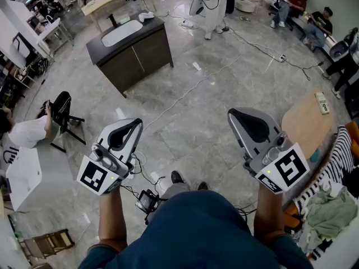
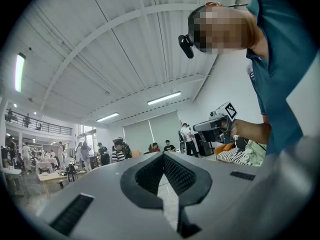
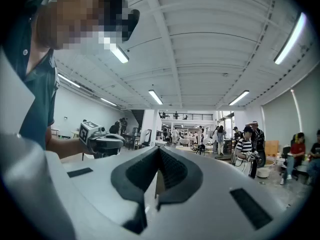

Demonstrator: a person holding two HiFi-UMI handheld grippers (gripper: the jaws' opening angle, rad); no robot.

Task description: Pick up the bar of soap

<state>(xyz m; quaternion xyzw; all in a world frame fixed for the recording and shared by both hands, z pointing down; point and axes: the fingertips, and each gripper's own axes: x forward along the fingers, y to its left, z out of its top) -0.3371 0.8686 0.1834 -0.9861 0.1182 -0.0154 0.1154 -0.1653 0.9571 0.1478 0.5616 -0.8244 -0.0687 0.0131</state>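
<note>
Big open hall: grey polished floor (image 1: 224, 88) fills the head view, while the ribbed white ceiling (image 3: 200, 44) and its strip lights (image 3: 155, 96) show only in the gripper views. One dark vanity cabinet (image 1: 137, 52) stands on that floor, with one white basin (image 1: 122, 32) in its top. Two grippers, well apart from it: left gripper (image 1: 137, 123) clenched on nothing, right gripper (image 1: 231, 114) clenched, empty too. Just beside the basin sits a small pale thing, possibly the bar of soap (image 1: 146, 16), too small to be sure.
</note>
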